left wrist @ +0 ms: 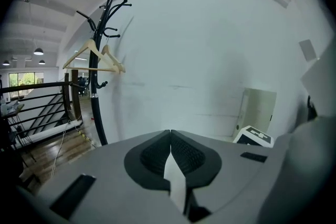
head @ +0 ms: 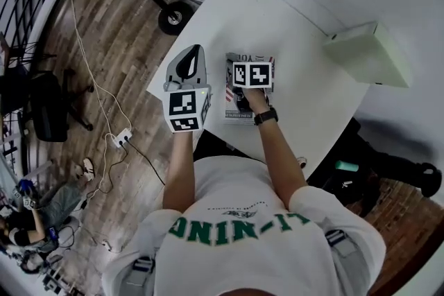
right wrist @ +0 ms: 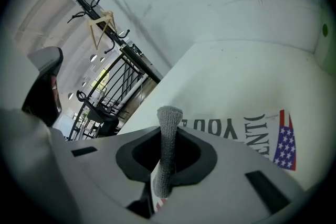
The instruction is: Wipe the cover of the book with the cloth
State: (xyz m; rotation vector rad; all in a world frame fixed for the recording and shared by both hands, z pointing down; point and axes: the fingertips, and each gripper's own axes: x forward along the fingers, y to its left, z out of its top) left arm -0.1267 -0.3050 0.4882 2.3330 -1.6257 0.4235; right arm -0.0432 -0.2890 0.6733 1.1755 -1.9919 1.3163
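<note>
A book (head: 238, 109) with a white cover, dark lettering and a flag print lies on the white table (head: 312, 104) right in front of me. In the right gripper view its cover (right wrist: 262, 128) spreads out below the jaws. My right gripper (right wrist: 169, 139) is shut on a grey knitted cloth (right wrist: 170, 115), which sticks up between the pads; its marker cube (head: 251, 74) hovers over the book. My left gripper (head: 193, 50) is held above the table's left edge, beside the book, and is shut (left wrist: 170, 139) on nothing.
A pale green box (head: 368, 53) sits at the table's far right, near the wall. A coat rack (left wrist: 97, 86) with a wooden hanger stands to the left. Cables, a power strip (head: 122, 138) and a black chair (head: 45, 107) lie on the wooden floor left of the table.
</note>
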